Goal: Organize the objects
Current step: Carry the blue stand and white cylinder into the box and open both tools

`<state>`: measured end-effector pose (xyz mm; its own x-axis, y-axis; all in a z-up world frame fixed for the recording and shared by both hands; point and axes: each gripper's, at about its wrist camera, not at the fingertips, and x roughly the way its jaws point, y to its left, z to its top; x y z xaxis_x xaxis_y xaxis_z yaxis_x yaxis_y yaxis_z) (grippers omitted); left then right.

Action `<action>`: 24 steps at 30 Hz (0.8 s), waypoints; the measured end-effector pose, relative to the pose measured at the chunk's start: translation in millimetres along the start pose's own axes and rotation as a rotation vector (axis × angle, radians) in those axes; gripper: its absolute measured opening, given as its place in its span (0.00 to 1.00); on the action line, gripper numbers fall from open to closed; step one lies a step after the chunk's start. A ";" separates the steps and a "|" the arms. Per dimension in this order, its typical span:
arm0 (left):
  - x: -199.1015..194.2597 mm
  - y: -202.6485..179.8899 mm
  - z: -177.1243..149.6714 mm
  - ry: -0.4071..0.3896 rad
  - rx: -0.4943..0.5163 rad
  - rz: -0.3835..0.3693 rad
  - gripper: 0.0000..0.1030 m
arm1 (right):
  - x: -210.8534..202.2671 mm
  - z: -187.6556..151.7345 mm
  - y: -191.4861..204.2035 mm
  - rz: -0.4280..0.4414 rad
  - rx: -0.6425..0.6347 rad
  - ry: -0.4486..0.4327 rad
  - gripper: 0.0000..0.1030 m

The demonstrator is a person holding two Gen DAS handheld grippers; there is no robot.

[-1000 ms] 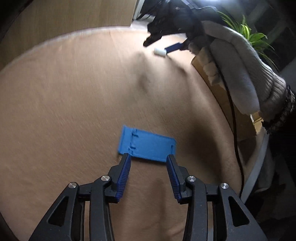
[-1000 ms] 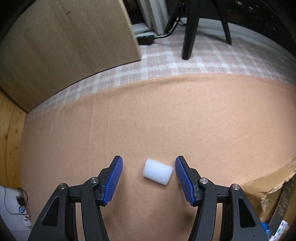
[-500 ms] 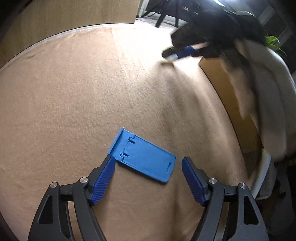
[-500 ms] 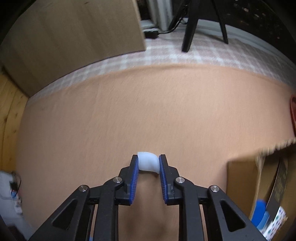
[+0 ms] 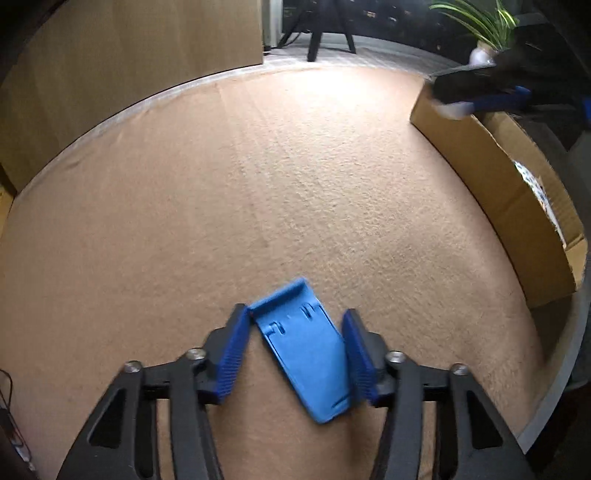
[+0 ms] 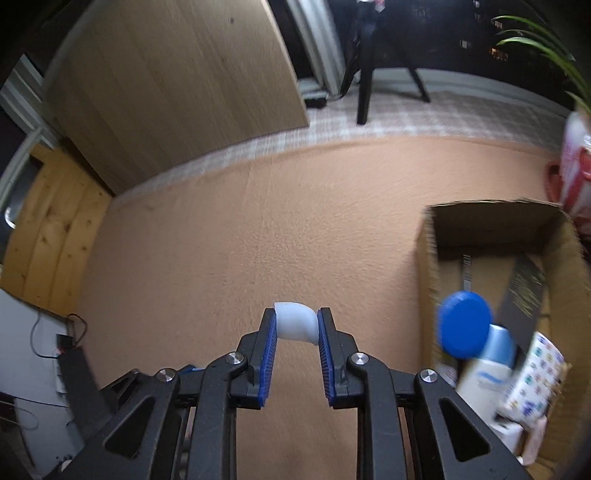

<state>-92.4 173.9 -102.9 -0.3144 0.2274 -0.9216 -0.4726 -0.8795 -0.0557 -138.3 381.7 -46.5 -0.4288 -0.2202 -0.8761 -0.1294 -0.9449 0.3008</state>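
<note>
Foam piece [image 6: 295, 322], white and squashed, sits clamped between the closed-in pads of the right gripper [image 6: 295, 325] above the tan cloth [image 6: 258, 240], left of the cardboard box [image 6: 428, 258]; only the right wrist view looks down into that box, where a bottle with a blue cap [image 6: 465, 325] and a patterned packet [image 6: 535, 376] lie against its walls; the left wrist view shows the box [image 5: 498, 177] only from outside, along the right edge of the cloth, with the right gripper [image 5: 465, 105] blurred over its far corner, the foam piece [image 5: 454, 109] a pale smudge at its tip; the blue plastic stand [image 5: 306, 347] appears only in the left wrist view, lying flat on the cloth [image 5: 258, 184] between the pads of the left gripper [image 5: 295, 347]; its jaws stand partly open around the stand, the left pad touching the stand's upper corner, the right pad just beside its long edge; whether the stand is truly squeezed cannot be told; beyond the stand the cloth runs bare to its curved far edge, where a wooden panel [image 5: 129, 74] rises; a potted plant [image 5: 480, 33] stands past the box; the table edge falls away close to the right of the left gripper
</note>
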 end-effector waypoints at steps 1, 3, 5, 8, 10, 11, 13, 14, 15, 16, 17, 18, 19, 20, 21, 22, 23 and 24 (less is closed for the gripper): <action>0.8 1.0 1.5 0.001 -0.011 -0.007 0.42 | -8.6 -2.9 -4.0 0.006 0.004 -0.011 0.19; -3.8 6.2 3.9 0.013 -0.058 -0.047 0.39 | -20.0 -8.1 -11.1 0.008 0.008 -0.028 0.19; -9.9 19.4 -5.1 0.020 -0.103 -0.085 0.39 | -37.2 -18.2 -23.3 -0.002 0.013 -0.049 0.19; -18.7 23.4 -9.5 0.019 -0.155 -0.121 0.39 | -49.9 -28.8 -39.0 -0.019 0.021 -0.060 0.19; -25.7 19.4 -15.2 0.014 -0.144 -0.114 0.39 | -58.7 -38.1 -50.6 -0.037 0.030 -0.068 0.19; -23.1 26.4 -21.4 0.017 -0.144 -0.113 0.39 | -62.7 -42.3 -55.8 -0.046 0.035 -0.072 0.19; -24.2 31.2 -24.4 0.015 -0.147 -0.114 0.39 | -70.5 -49.8 -67.9 -0.063 0.047 -0.083 0.19; -24.6 31.3 -22.9 0.013 -0.149 -0.115 0.38 | -72.7 -51.9 -72.3 -0.068 0.054 -0.087 0.19; -29.6 29.1 -21.1 0.003 -0.149 -0.122 0.38 | -76.7 -55.6 -78.4 -0.070 0.066 -0.093 0.19; -32.1 33.8 -19.4 -0.010 -0.144 -0.130 0.38 | -79.5 -57.9 -82.8 -0.070 0.075 -0.096 0.19; -38.9 28.8 -15.8 -0.028 -0.135 -0.138 0.38 | -82.6 -60.2 -87.6 -0.072 0.084 -0.101 0.19; -49.8 19.0 -10.2 -0.054 -0.118 -0.153 0.38 | -85.1 -62.1 -91.6 -0.076 0.090 -0.106 0.19; -57.4 12.8 -7.5 -0.069 -0.107 -0.164 0.37 | -87.8 -64.2 -95.4 -0.080 0.095 -0.110 0.19; -64.3 4.1 -0.4 -0.090 -0.091 -0.178 0.37 | -90.0 -66.6 -98.0 -0.085 0.097 -0.113 0.19; -74.7 -9.4 8.6 -0.119 -0.067 -0.194 0.37 | -93.1 -69.0 -101.2 -0.094 0.098 -0.119 0.19; -76.6 -16.4 17.8 -0.133 -0.053 -0.208 0.37 | -94.6 -70.8 -103.1 -0.100 0.096 -0.120 0.19; -77.9 -25.3 30.5 -0.150 -0.038 -0.231 0.37 | -96.5 -72.6 -105.4 -0.106 0.094 -0.122 0.19; -84.5 -40.0 41.9 -0.171 -0.020 -0.258 0.37 | -98.1 -74.0 -108.1 -0.112 0.095 -0.123 0.19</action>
<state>-81.4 207.4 -6.7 -0.3213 0.5098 -0.7980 -0.5394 -0.7912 -0.2882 -16.1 487.5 -20.9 -0.5120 -0.0779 -0.8554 -0.2640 -0.9334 0.2431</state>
